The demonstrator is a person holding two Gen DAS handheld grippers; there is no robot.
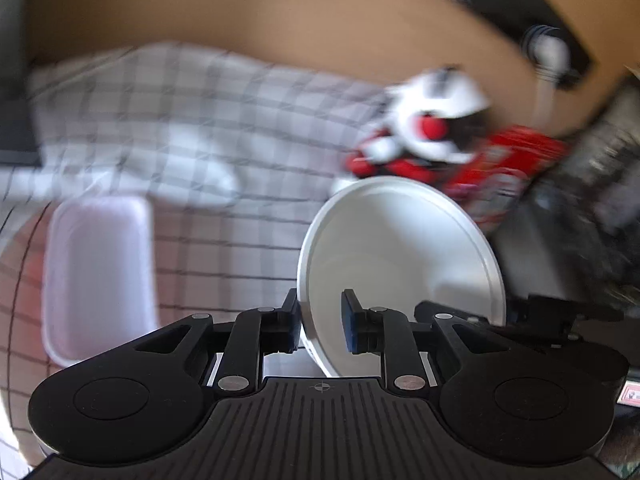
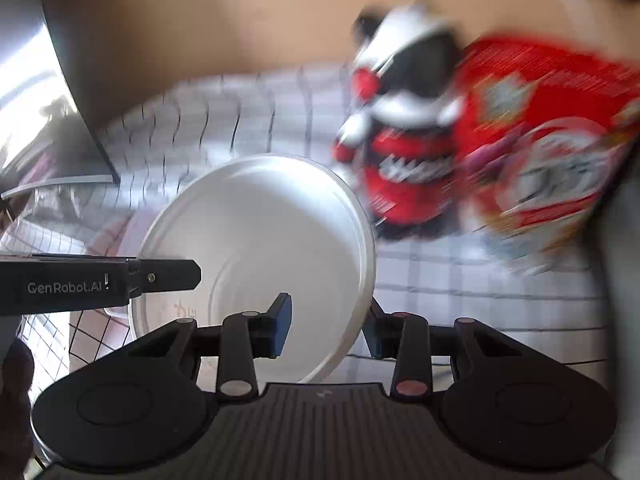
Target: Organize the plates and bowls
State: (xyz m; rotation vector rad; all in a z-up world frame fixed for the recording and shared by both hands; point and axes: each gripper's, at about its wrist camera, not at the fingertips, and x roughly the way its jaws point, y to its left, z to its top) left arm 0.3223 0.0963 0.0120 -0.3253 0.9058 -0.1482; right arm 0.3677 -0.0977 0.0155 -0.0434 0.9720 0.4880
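While both grippers (image 1: 320, 320) (image 2: 326, 326) clamp it, bowl (image 2: 260, 248) sits empty.

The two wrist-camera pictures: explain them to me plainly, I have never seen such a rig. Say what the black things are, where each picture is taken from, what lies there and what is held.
There is no robot. A person holds a two-finger gripper in each hand, and each carries a wide-angle camera looking along its fingers. One picture comes from the left gripper, the other from the right gripper. Each appears to pinch the rim of the same white bowl, from opposite sides. Below lies a checked cloth with a pale rectangular tray, a red-and-white toy figure and a red packet, all blurred.
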